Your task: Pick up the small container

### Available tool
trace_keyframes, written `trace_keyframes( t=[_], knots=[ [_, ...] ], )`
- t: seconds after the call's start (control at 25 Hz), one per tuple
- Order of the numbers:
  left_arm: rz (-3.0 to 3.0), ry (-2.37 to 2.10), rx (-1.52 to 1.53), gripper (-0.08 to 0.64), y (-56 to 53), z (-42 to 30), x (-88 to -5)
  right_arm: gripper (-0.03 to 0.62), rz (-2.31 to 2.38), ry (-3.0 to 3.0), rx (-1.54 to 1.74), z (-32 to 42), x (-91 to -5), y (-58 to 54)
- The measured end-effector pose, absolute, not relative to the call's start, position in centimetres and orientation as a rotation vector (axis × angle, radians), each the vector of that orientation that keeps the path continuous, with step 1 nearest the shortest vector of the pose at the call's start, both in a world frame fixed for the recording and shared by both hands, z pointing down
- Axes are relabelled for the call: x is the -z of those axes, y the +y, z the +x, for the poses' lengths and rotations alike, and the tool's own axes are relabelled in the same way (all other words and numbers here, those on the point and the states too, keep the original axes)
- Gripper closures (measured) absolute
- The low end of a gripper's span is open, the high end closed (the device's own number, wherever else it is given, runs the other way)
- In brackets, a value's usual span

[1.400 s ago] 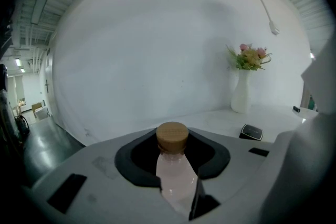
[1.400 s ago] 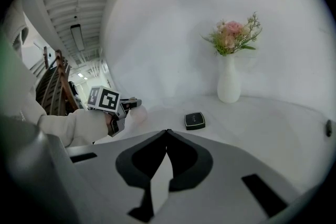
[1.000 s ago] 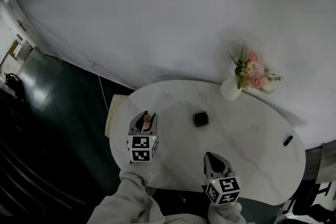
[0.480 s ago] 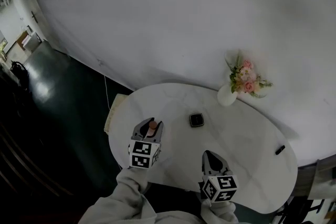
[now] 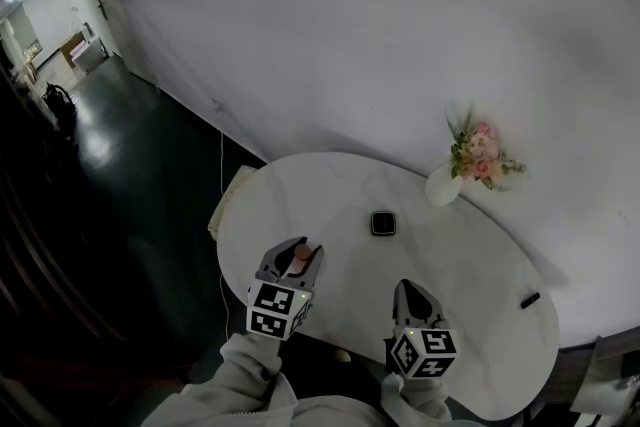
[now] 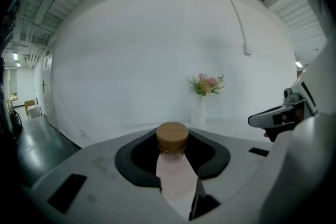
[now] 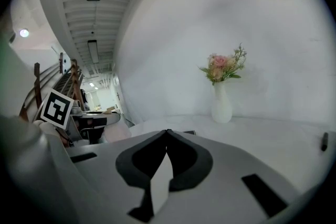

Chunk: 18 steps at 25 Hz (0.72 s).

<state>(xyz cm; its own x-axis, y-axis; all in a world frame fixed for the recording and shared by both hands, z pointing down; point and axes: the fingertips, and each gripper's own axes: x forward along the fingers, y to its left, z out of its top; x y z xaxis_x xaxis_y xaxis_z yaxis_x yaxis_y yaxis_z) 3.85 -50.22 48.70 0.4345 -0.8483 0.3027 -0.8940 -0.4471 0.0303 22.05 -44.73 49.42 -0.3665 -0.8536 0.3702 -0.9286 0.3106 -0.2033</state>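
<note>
White oval table (image 5: 455, 260), marble-look top, standing against a plain white wall (image 5: 400, 35). White narrow-necked vase of pink flowers (image 5: 441, 185) upright at the table's far edge by the wall. Left gripper (image 5: 299, 249) is over the near left part of the table, its jaws partly apart and clamped on both sides of the small pale-pink container with a round wooden-coloured cap (image 6: 172, 137). The container lies along the jaws, cap toward the tips, carried in the gripper and not standing on the table. Right gripper (image 5: 408, 289) is over the near edge, just beside the left one, its jaws brought together with nothing between them. Flat black square object (image 5: 382, 223) lies near the table's middle, apart from both grippers. Small black elongated item (image 5: 530, 299) lies near the right-hand edge; type cannot be determined.
</note>
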Motion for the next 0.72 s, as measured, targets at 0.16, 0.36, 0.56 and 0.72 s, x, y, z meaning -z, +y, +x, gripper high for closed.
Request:
trace_keyframes(
  t=[0.16,0.36,0.56,0.72],
  knots=[
    [2.496,-1.559,-0.300,0.437,-47.3,4.1,-48.4,0.543,1.655,-2.386,-0.491,23.0,-49.0,-43.4],
    [2.491,-1.553,-0.238,0.437,-44.3,4.8,-48.8,0.543,1.699,-2.356,-0.371,25.3,-48.7,-42.0],
    [2.521,-1.550,-0.217,0.437,-42.7,5.6,-48.9,0.543,1.769,-2.348,-0.323,27.4,-48.8,-41.2],
    [2.538,-1.544,-0.216,0.437,-42.0,6.0,-48.7,0.543,1.796,-2.351,-0.309,27.7,-48.8,-40.6]
  ],
)
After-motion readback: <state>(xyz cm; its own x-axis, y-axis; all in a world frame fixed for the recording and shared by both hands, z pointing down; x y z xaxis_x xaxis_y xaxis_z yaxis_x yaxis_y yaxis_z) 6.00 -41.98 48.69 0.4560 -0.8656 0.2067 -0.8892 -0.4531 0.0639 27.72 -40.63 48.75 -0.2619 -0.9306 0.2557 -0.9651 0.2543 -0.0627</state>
